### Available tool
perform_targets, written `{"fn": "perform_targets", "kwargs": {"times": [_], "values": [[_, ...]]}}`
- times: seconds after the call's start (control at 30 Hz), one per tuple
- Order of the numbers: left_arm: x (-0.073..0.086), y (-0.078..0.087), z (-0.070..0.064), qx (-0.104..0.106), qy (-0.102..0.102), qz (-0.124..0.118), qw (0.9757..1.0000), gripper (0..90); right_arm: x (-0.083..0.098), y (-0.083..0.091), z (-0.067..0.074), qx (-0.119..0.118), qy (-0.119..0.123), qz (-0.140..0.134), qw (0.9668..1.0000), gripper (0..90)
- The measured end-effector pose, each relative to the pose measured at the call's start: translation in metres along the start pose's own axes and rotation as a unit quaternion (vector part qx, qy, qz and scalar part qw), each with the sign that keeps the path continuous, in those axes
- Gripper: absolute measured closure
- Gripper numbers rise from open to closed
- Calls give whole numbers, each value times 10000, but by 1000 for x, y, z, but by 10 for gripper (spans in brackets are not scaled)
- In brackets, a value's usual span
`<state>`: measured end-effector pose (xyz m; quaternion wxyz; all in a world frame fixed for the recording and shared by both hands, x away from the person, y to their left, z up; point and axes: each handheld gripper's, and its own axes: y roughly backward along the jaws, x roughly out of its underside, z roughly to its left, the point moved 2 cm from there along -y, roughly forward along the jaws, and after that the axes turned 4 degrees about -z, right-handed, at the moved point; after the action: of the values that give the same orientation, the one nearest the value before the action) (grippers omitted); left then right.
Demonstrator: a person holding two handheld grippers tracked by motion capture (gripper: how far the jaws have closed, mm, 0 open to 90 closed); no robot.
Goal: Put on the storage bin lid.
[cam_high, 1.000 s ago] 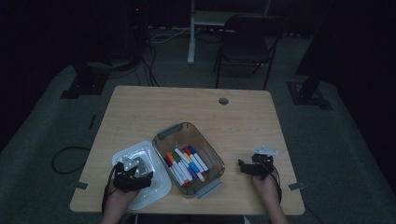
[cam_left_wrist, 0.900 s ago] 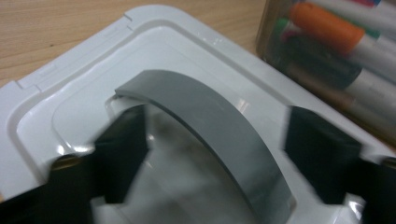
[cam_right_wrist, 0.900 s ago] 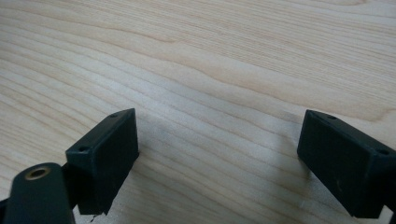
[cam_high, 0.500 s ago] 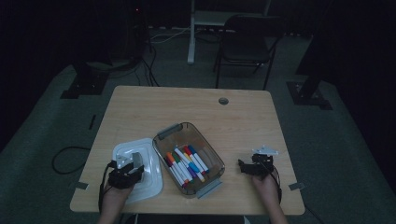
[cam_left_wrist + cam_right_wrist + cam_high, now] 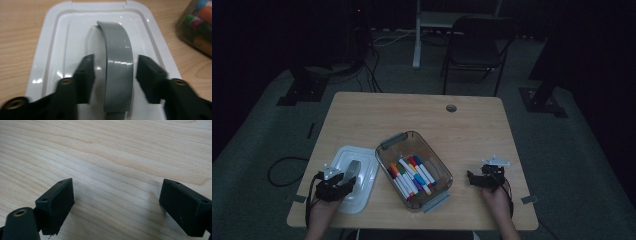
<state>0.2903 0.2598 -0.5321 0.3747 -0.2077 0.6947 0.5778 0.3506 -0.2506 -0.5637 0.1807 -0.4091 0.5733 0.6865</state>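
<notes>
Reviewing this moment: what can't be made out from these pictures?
- Handle on the white lid: its near end is cut off by the bottom edge of the left gripper view.
- Markers in the clear bin: too small and dim in the high view to count.
- Left claw: pad contact with the handle is unclear.

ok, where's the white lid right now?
High view: the white lid lies flat on the table at front left, just left of the marker bin; the left gripper straddles its grey handle.
</notes>
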Motion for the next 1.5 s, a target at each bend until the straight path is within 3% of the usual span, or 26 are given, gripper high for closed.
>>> {"fn": "perform_targets", "kwargs": {"times": [0.17, 0.3, 0.43, 0.63, 0.67, 0.77, 0.83, 0.93, 1.03, 1.2, 1.4, 1.5], "values": [[2, -2, 0, 66, 38, -79, 9999, 333, 0, 0, 0, -3, -4, 1, 10000, 122], [2, -4, -4, -78, -169, -18, 9998, 335, 0, 0, 0, 0, -1, 3, 10000, 122], [3, -8, -3, -167, -264, 109, 9995, 471, 0, 0, 0, 1, 1, 4, 10000, 122], [5, -10, 0, -137, -320, 71, 9994, 673, 0, 0, 0, -4, -2, 2, 10000, 122], [5, -10, 0, -126, -330, 75, 9993, 675, 0, 0, 0, -10, 7, 4, 10000, 122], [4, -8, 2, -122, -291, 26, 9995, 679, 0, 1, 2, -220, 27, -28, 9998, 134], [2, -5, 5, -101, -233, -35, 9997, 680, -3, 4, 8, -490, 81, -165, 9986, 134], [0, -1, 8, -85, -195, -95, 9997, 681, -9, 9, 20, -733, 333, -401, 9959, 134], [-3, 5, 11, -18, -169, -172, 9997, 681, -14, 11, 32, -1098, 315, -578, 9918, 134], [-8, 13, 14, 57, -75, -272, 9996, 682, -12, 7, 50, -1447, 521, -411, 9873, 134], [-14, 21, 17, 30, -85, -323, 9994, 683, -12, 5, 64, -1654, 697, -381, 9830, 132], [-17, 26, 17, 68, -107, -298, 9995, 683, -13, 6, 71, -1880, 749, -406, 9785, 131]]}}
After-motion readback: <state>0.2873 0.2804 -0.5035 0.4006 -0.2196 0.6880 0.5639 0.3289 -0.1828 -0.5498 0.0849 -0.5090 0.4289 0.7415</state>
